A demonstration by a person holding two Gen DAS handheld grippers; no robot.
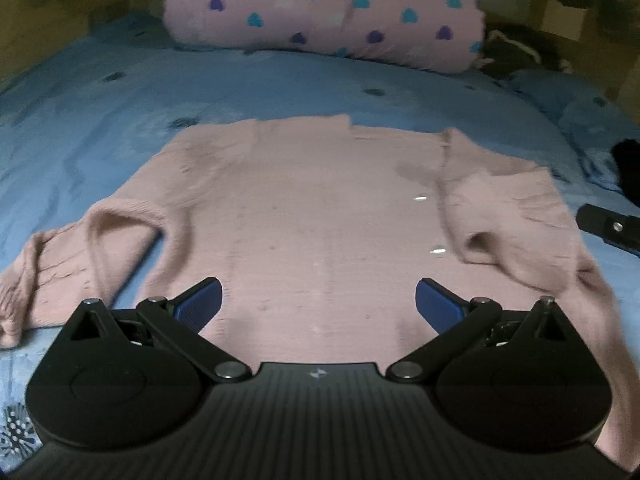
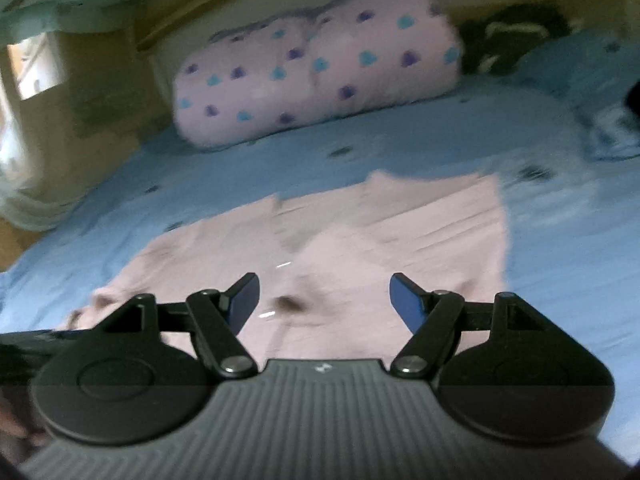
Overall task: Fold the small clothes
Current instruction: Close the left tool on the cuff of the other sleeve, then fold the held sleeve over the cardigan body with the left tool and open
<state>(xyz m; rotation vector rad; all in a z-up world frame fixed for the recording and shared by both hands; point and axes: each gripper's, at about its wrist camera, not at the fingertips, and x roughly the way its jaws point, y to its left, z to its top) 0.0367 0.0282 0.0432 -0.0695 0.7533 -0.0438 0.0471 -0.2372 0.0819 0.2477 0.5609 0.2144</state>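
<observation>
A small pink knitted sweater (image 1: pixel 320 216) lies spread across the lower middle of the left wrist view, flat on the blue bedsheet (image 1: pixel 100 120). One sleeve (image 1: pixel 500 220) at the right of the frame is already folded in over the body; the other sleeve (image 1: pixel 80 248) trails out at the lower left, its cuff bunched near the frame's edge. It looks soft and light, a loose ribbed knit that should sag and stretch wherever it is lifted (so a pinch at one point will likely drag the rest along). I would take it by the cuff or the shoulder seam of the trailing sleeve, where the cloth is doubled and gives the pads something to bite.

The left gripper (image 1: pixel 319 304) hangs over the hem at the bottom of its frame, tilted down toward the bed, jaws spread wide with nothing between them. The right gripper (image 2: pixel 324 300) is tipped less steeply over the folded sleeve side, its view slanted and blurred; its jaws also stand apart, empty, the knit showing between the blue pads (image 2: pixel 404 300). Its black finger pokes in at the right edge of the left wrist view.

A pink pillow with hearts (image 1: pixel 320 12) sits at the top of the frame, well clear of the sweater.
</observation>
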